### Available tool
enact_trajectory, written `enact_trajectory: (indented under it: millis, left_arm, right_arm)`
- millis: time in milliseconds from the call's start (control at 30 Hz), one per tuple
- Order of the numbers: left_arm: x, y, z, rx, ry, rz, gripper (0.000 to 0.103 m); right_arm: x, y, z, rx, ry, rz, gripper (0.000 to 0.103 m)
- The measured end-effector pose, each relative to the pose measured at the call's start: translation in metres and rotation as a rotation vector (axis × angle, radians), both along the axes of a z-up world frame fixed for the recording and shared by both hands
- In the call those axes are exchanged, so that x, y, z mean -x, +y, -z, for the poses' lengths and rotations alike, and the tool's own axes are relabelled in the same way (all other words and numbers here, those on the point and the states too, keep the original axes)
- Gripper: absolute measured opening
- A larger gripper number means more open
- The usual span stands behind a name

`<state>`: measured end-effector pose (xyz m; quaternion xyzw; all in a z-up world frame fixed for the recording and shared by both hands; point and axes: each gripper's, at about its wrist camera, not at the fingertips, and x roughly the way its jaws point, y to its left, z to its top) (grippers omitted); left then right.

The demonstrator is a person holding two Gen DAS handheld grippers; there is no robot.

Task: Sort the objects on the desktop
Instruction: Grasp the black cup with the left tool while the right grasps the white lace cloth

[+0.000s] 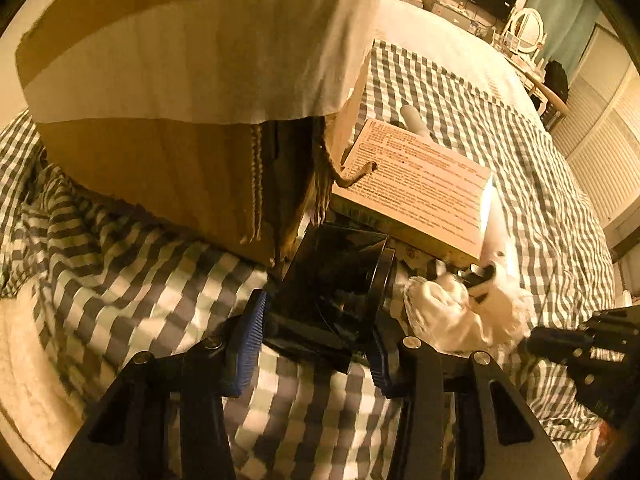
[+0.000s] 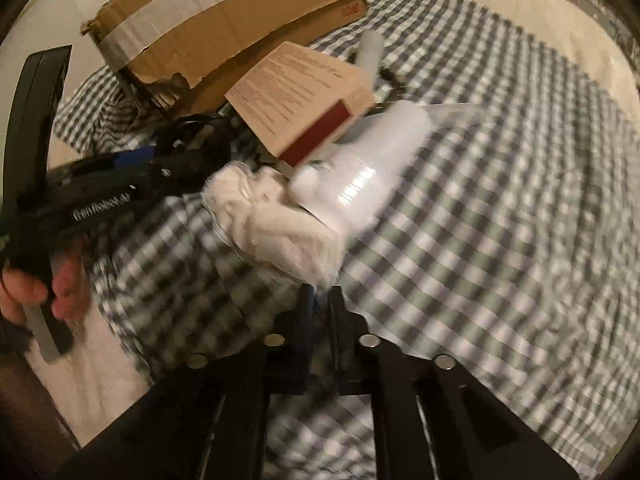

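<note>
Checked grey-and-white bedspread everywhere, and the clutter sits piled on it beside a big cardboard box w/ a wide pale tape strip across it. Left gripper is down on a glossy black box: blue pads either side of it, both pressed on its near end, so that's a grip on the black box. The black box lies on the bedspread right at the cardboard box's torn corner, just below a tan printed carton that leans over the heap.

Right gripper, seen from its own cam, has its fingers drawn tight together, only a thin slit between them, tips at the near edge of a fluffy white cloth. Blurry there, so can't tell if any cloth is actually pinched. From the left cam the right gripper shows only as a black body at the far right edge, jaws out of sight.

White cloth lies crumpled on the bedspread, touching a white plastic bottle that lies on its side behind it. Tan carton w/ a dark red end face rests tilted on top of the bottle. A second white tube pokes up behind the carton.

A hand at the right cam's left edge wraps the left gripper's handle.
</note>
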<state>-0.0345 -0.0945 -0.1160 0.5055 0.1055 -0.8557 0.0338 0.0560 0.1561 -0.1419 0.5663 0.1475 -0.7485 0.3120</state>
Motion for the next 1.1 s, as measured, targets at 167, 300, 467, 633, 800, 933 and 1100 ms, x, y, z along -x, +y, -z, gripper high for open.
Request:
enact_trajectory:
  millis: [167, 300, 467, 633, 800, 933, 1100]
  left_arm:
    - [-0.013, -0.003, -0.007, -0.018, -0.003, -0.032, 0.046]
    - [-0.025, -0.005, -0.013, -0.030, 0.008, -0.070, 0.046]
    - [-0.027, -0.003, -0.021, -0.041, 0.019, -0.096, 0.045]
    - [-0.020, -0.001, -0.015, -0.020, 0.013, -0.064, 0.045]
    - [-0.009, 0.008, -0.002, 0.009, -0.007, -0.031, 0.044]
    - [-0.009, 0.010, -0.001, 0.017, -0.010, -0.007, 0.043]
    - [-0.011, 0.006, -0.005, -0.017, -0.014, -0.022, 0.043]
  right_arm:
    - [-0.012, 0.025, -0.014, -0.027, 0.036, 0.022, 0.005]
    - [-0.015, 0.026, -0.028, 0.055, 0.004, 0.094, 0.011]
    - [0.012, -0.001, -0.034, 0.096, -0.016, 0.156, 0.052]
    - [0.023, -0.022, -0.021, 0.077, -0.057, 0.161, 0.054]
    - [0.032, -0.025, -0.001, 0.093, -0.121, 0.172, 0.041]
    - [0.026, -0.032, 0.000, 0.052, -0.063, 0.084, 0.011]
    - [0.016, -0.026, -0.018, 0.033, 0.018, -0.001, 0.009]
